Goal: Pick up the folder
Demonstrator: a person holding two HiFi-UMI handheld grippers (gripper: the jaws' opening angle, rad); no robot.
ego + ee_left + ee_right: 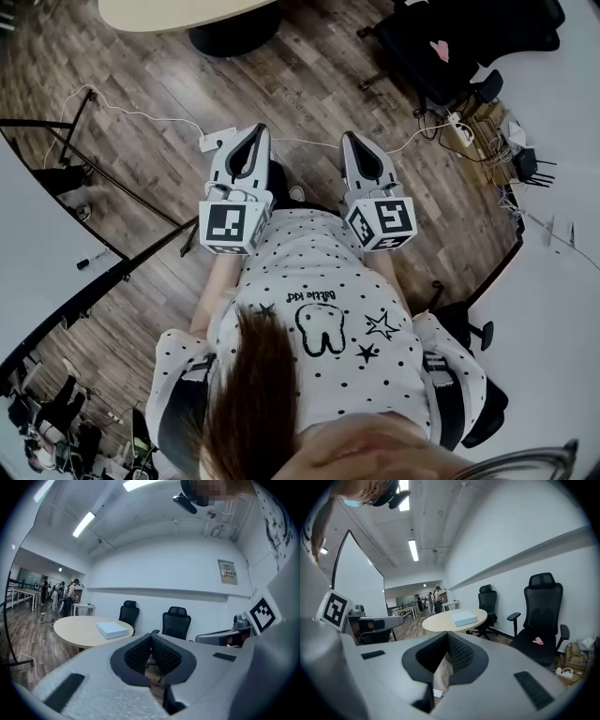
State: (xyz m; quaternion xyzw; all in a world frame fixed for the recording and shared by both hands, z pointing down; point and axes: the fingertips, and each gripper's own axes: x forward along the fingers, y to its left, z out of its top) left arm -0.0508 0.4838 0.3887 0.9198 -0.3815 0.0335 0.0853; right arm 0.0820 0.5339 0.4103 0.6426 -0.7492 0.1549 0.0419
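A pale blue folder (112, 629) lies flat on a round beige table (77, 629) some way ahead of me; it also shows in the right gripper view as the folder (465, 618) on the table (445, 620). In the head view only the table's near rim (178, 13) shows at the top, and the folder is hidden. My left gripper (257, 132) and right gripper (352, 139) are held side by side in front of the person's body, both pointing towards the table. Both are shut with nothing between the pads (140, 654) (459, 651).
Black office chairs (176, 623) (128, 613) stand behind the table by the white wall. A nearer chair (541, 618) has a small pink thing (538, 641) on its seat. A white power strip (216, 141) with cables lies on the wooden floor. A whiteboard stand (56, 234) is at the left. People (70, 595) stand far off.
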